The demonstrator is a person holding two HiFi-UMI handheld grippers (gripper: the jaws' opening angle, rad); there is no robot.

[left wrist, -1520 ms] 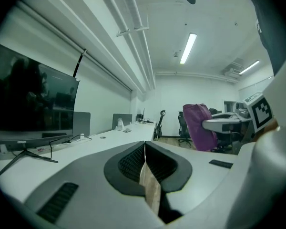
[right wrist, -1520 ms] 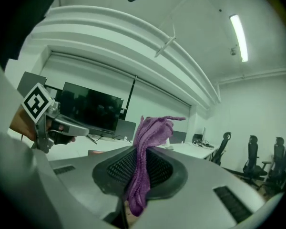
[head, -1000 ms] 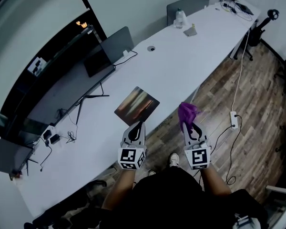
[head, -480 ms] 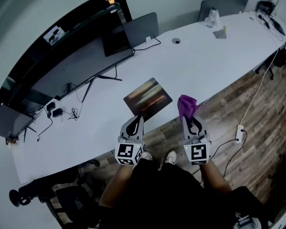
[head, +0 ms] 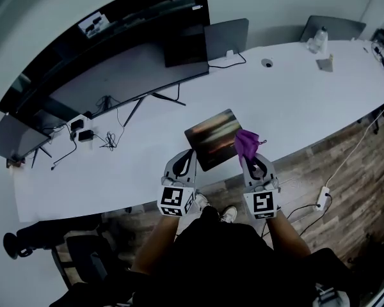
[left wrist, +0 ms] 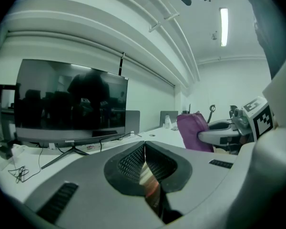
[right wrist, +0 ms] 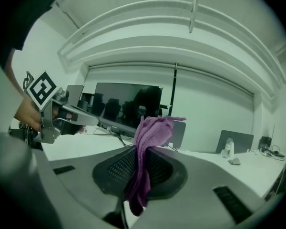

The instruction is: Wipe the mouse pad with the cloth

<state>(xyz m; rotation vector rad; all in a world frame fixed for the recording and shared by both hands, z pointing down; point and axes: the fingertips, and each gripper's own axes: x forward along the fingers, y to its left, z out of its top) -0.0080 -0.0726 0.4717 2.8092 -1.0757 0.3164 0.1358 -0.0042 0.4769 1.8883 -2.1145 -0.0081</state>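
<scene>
The mouse pad (head: 212,136), dark with a sunset print, lies flat near the front edge of the white table (head: 294,101). My left gripper (head: 191,152) has its jaws together at the pad's near left edge. In the left gripper view (left wrist: 144,144) a sliver of the pad's print shows through the slit below the tips. My right gripper (head: 251,160) is shut on a purple cloth (head: 246,142), whose bunched top reaches the pad's right edge. In the right gripper view the cloth (right wrist: 150,128) sticks up above the jaws and hangs below them.
A wide black monitor (head: 115,62) stands at the back of the table, with loose cables (head: 105,139) beneath it. A grey screen back (head: 225,38) and a bottle (head: 319,40) sit farther right. A power strip (head: 324,194) lies on the wooden floor.
Both grippers have come forward to the mouse pad. The cloth hung over the floor beside the table edge and now sits at the pad's right side. The head view swung left.
</scene>
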